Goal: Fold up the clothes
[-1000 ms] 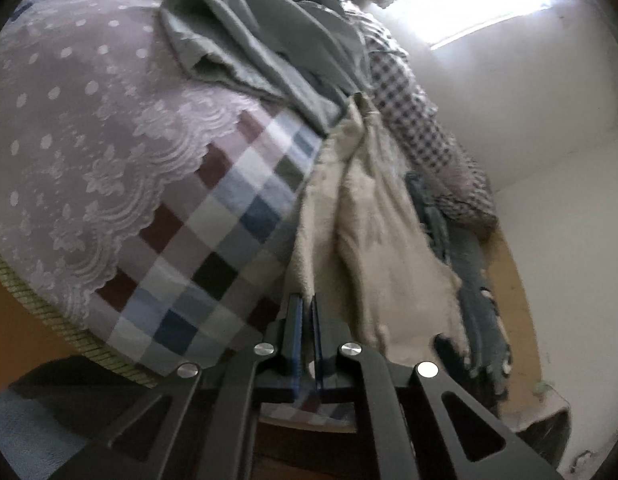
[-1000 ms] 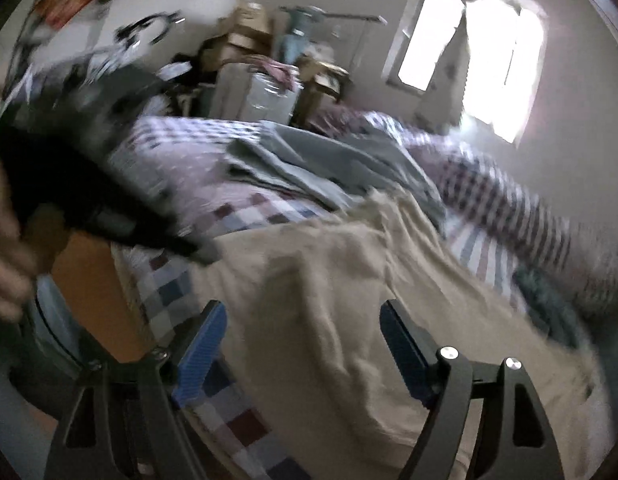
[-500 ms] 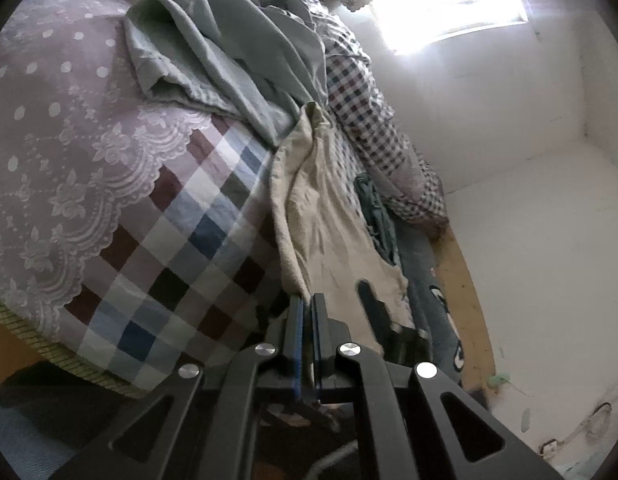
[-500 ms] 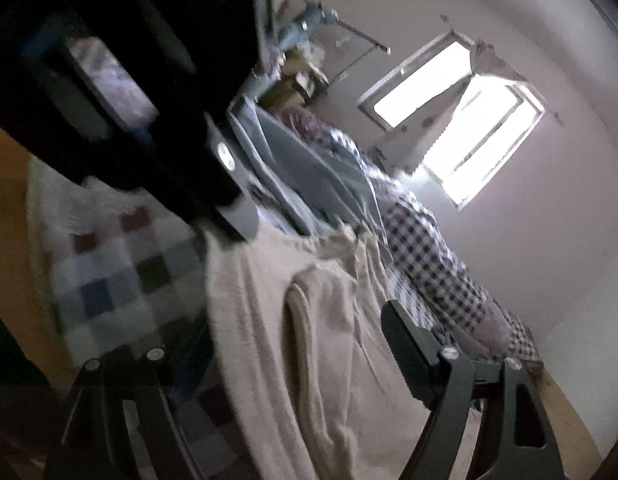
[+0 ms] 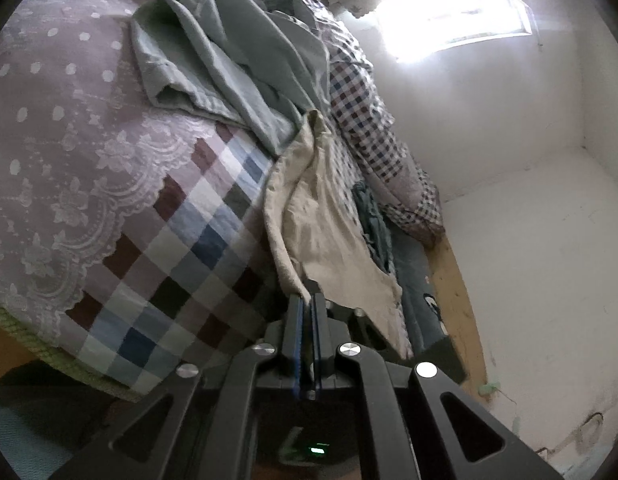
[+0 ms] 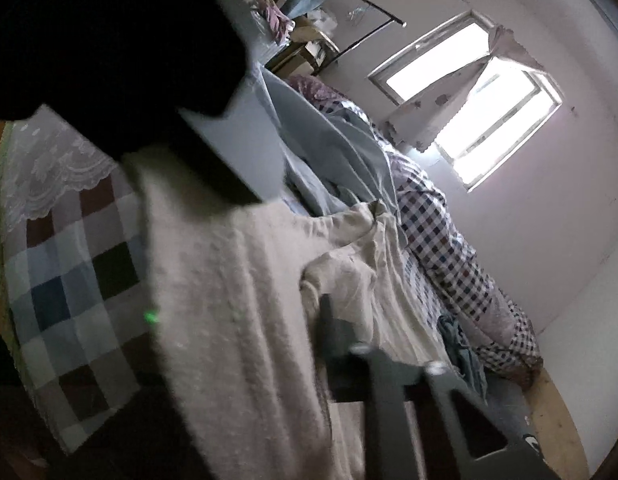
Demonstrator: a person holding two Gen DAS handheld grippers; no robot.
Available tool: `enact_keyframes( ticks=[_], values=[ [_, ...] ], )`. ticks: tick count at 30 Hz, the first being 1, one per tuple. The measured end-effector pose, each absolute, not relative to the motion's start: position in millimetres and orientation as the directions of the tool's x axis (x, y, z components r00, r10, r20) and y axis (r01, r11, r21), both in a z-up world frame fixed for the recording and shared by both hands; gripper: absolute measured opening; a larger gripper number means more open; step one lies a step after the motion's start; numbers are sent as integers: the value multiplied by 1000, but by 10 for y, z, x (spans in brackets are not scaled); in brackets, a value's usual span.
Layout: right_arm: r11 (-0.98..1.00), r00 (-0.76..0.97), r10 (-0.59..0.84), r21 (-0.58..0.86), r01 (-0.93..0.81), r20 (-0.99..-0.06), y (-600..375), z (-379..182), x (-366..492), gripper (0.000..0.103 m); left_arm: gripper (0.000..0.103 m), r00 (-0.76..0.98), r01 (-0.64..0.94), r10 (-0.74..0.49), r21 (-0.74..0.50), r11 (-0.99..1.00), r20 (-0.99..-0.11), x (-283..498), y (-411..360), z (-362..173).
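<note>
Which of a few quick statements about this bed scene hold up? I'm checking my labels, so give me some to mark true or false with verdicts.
1. The left tool is shut on an edge of the beige cloth. True.
2. The beige cloth lies folded in a neat square. False: it is spread loosely along the bed and drapes over its edge.
3. A crumpled grey-green garment lies further up the bed than the beige cloth. True.
4. The checked bedcover is plain white. False: it has blue, brown and white squares, with a lace cover over part of it.
5. The room has no window. False: a bright window shows in the right wrist view.
</note>
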State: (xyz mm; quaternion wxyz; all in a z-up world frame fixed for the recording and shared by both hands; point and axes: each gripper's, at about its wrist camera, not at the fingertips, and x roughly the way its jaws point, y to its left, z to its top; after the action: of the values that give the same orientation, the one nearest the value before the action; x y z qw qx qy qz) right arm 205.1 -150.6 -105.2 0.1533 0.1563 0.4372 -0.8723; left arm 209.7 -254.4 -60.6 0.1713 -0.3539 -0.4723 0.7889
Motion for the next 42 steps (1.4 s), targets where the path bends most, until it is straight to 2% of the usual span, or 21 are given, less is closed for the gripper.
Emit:
enact_keyframes(
  ticks=[2, 3, 5, 6, 7, 10, 17, 23, 25, 37, 39, 40, 42],
  values=[
    [-585, -890, -149, -688, 431, -430, -1469, -998, 2001, 5, 5, -703, 98, 571, -853, -512, -424, 2088, -2597, -602],
    [-591, -885, -158, -676, 440, -438, -1445, -967, 1982, 5, 11, -710, 113, 555, -848, -517, -433, 2082, -2627, -595],
    [-602, -877, -176, -656, 455, -447, -1389, -896, 1954, 4, 30, -722, 122, 543, -851, -512, -430, 2055, -2692, -579],
    [-608, -876, -183, -649, 458, -446, -1366, -857, 1950, 4, 45, -721, 114, 550, -855, -505, -421, 2011, -2707, -559],
    [-615, -877, -191, -642, 457, -441, -1346, -816, 1952, 4, 55, -721, 106, 558, -860, -499, -412, 1967, -2722, -540],
    [-645, -882, -209, -619, 449, -422, -1287, -645, 1971, 4, 66, -693, 56, 599, -858, -511, -402, 1719, -2714, -457],
    [-745, -881, -230, -508, 433, -413, -1082, -230, 1936, 4, 71, -624, -41, 687, -863, -504, -371, 1011, -2534, -355],
    [-760, -874, -251, -475, 444, -416, -918, -30, 1913, 4, 71, -595, -81, 676, -805, -588, -435, 321, -2294, -254],
    [-754, -867, -268, -469, 461, -420, -901, -7, 1932, 4, 71, -581, -97, 693, -809, -580, -427, 130, -2239, -232],
    [-725, -848, -316, -468, 505, -427, -805, 140, 2163, 4, 70, -548, -48, 710, -831, -555, -442, -507, -2181, -471],
    [-729, -848, -316, -462, 504, -426, -777, 179, 2189, 4, 66, -558, -48, 708, -836, -547, -431, -544, -2191, -459],
    [-728, -847, -317, -463, 505, -426, -766, 191, 2205, 4, 56, -564, -47, 706, -838, -544, -427, -558, -2203, -452],
    [-721, -847, -319, -471, 508, -425, -751, 203, 2239, 4, 45, -577, -34, 694, -837, -547, -430, -577, -2236, -446]
  ],
)
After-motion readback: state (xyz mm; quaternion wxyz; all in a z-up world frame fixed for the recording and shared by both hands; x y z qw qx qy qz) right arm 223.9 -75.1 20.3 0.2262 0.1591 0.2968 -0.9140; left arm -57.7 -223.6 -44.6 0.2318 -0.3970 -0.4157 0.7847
